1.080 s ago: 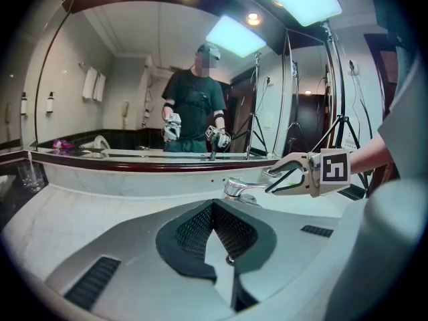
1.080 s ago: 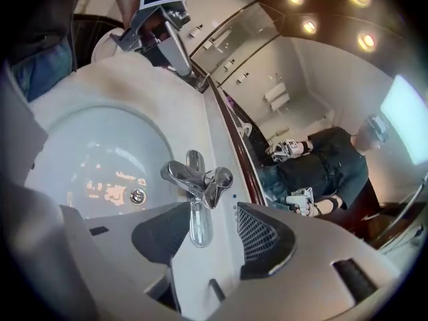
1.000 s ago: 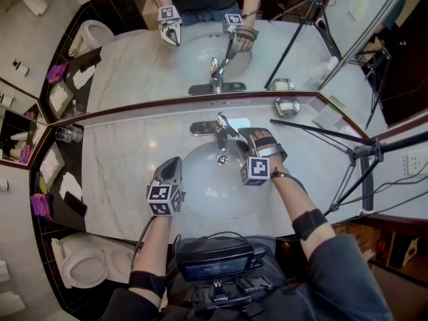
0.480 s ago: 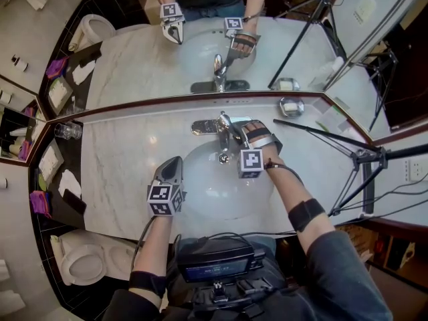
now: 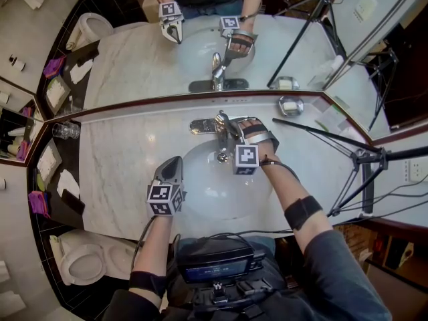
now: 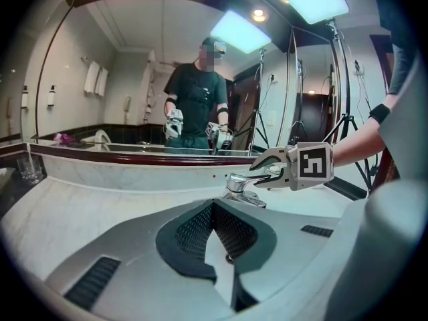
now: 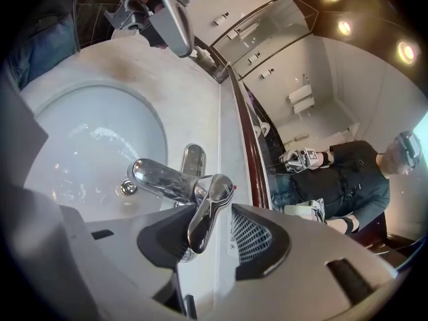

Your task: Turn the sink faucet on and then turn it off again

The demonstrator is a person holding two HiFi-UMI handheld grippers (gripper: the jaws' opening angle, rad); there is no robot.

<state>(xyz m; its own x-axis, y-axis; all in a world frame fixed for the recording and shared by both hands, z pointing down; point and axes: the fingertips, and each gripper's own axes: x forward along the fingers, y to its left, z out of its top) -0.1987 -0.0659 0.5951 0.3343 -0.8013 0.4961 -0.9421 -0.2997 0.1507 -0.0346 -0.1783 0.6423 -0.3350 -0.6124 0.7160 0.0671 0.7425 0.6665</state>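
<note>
At twelve o'clock of the sink, the faucet lever stands between the jaws of my right gripper; they have just been closing yet leave a gap, straddling it for a lift. My left gripper hovers at eight o'clock, jaws together, keeping clear.

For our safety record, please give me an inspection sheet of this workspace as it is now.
Surface: marble counter with white sink basin; no running water seen.
Job's things: chrome faucet behind the basin; its lever handle sits between the jaws of the right gripper.
Clutter: glass tumbler at the counter's left end; soap dish at back right.
Grippers: left gripper shut, empty, by the basin's left rim; right gripper jaws have just been closing, one pad not yet on the lever.
Cables: thin gripper cable toward the person; floor cables at right.
Surroundings: mirror, toilet, tripod.
</note>
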